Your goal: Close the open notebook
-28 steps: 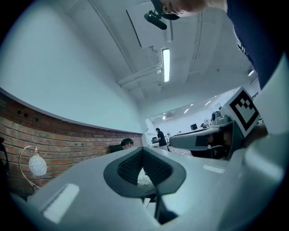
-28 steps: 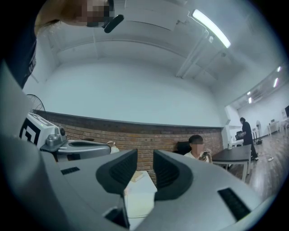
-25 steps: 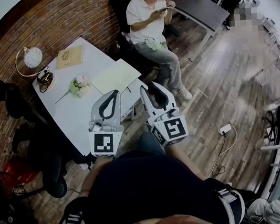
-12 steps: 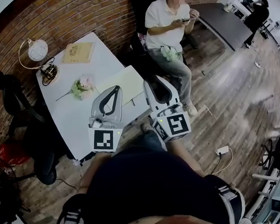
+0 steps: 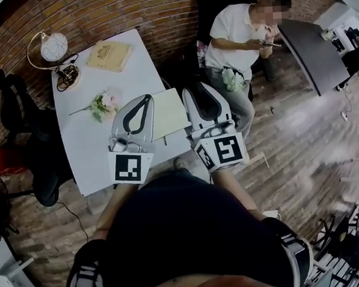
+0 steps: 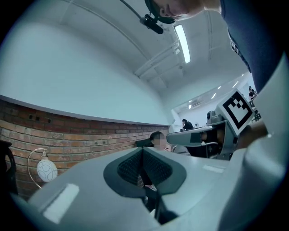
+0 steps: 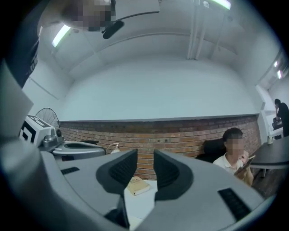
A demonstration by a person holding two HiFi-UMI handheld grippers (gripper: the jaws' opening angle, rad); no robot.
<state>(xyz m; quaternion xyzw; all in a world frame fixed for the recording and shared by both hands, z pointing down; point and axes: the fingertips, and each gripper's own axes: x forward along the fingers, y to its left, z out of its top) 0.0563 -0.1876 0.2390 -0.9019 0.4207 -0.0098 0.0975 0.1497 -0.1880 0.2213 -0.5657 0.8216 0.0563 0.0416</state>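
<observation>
While both tools are held level at the near end of the white surface, the task stands at its approach step, with nothing touching the notebook yet. The left hand-held gripper has its jaws pressed together on nothing. The right hand-held gripper stands about half open, and its gap is empty.

The notebook, a pale flat spread, lies at twelve o'clock between the two tools. It sits on the surface's near right corner, partly hidden under the left one.

The next move, as I judge it, calls for lowering a tool to a free page edge, getting a jaw under it and folding that half over. I cannot tell which way the spine runs. The left tool would have to open first if it is to pinch.

On the right the notebook sits close to the surface's edge, beyond which the floor drops away. A seated person at one o'clock leaves little room to swing there.

At eleven o'clock a flower sprig lies near the notebook, with bare surface around it. Farther off at eleven, a tan book and a lamp sit well clear by the brick wall.
</observation>
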